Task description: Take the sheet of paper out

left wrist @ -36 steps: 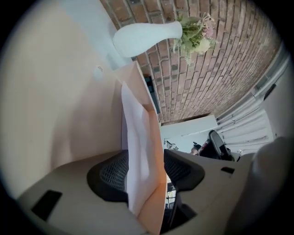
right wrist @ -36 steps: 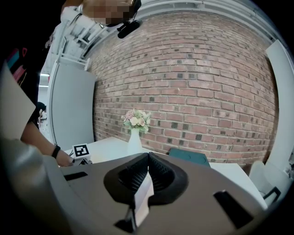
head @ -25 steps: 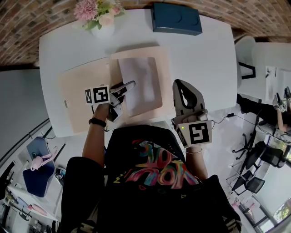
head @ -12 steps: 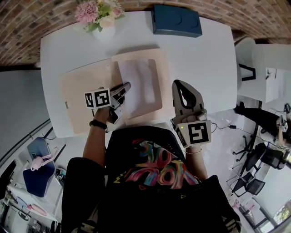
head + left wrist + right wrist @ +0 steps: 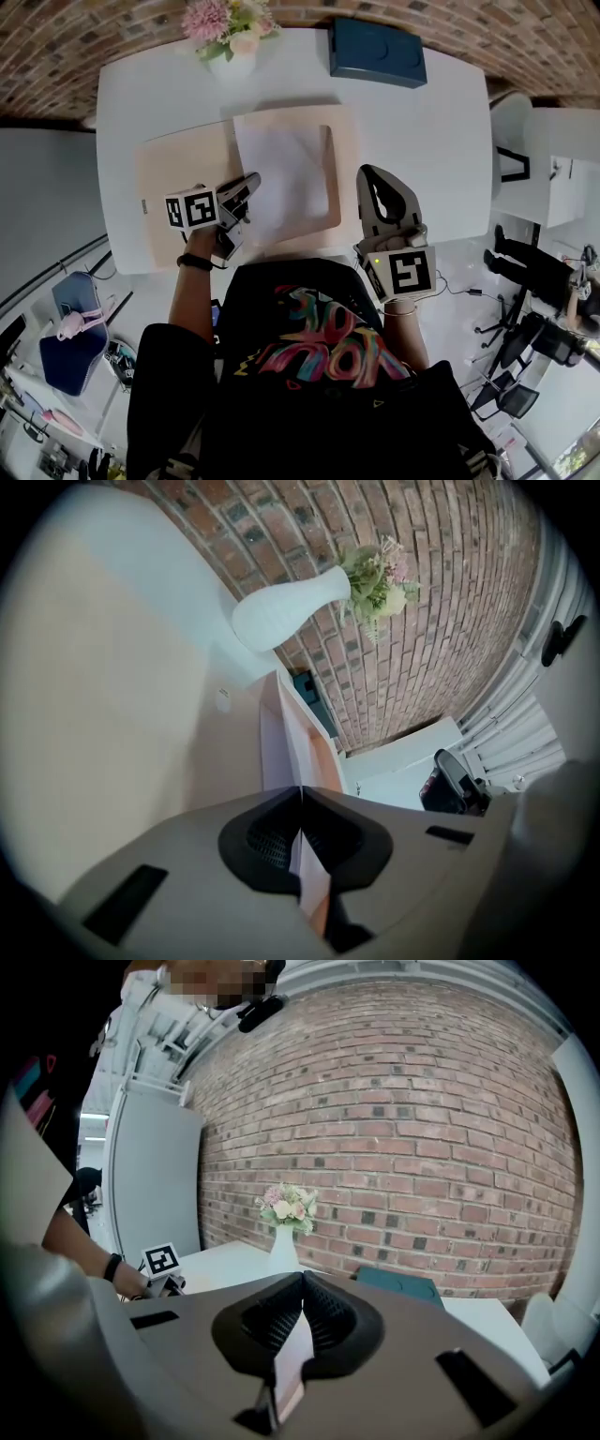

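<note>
- Pinches the sheet of paper (image 5: 286,178) at its near left edge with the left gripper (image 5: 249,180), jaws pressed tight together on the thin white sheet.
- Has that sheet lying flat on the right-hand leaf of the open beige folder (image 5: 178,183), left edge along the fold, with a beige margin showing on the right and near sides.
- Clamps the folder's right edge with the right gripper (image 5: 367,172), jaws closed on a pale strip of the cover.
- Points both grippers away from the body, across the white table (image 5: 431,150), the left one angled toward the right.
- Shows the folder's left leaf bare, spread flat beside the left gripper.
- Catches a vase of pink flowers (image 5: 232,37) at the table's far edge and a dark blue box (image 5: 377,52) to its right, both clear of the folder.
</note>
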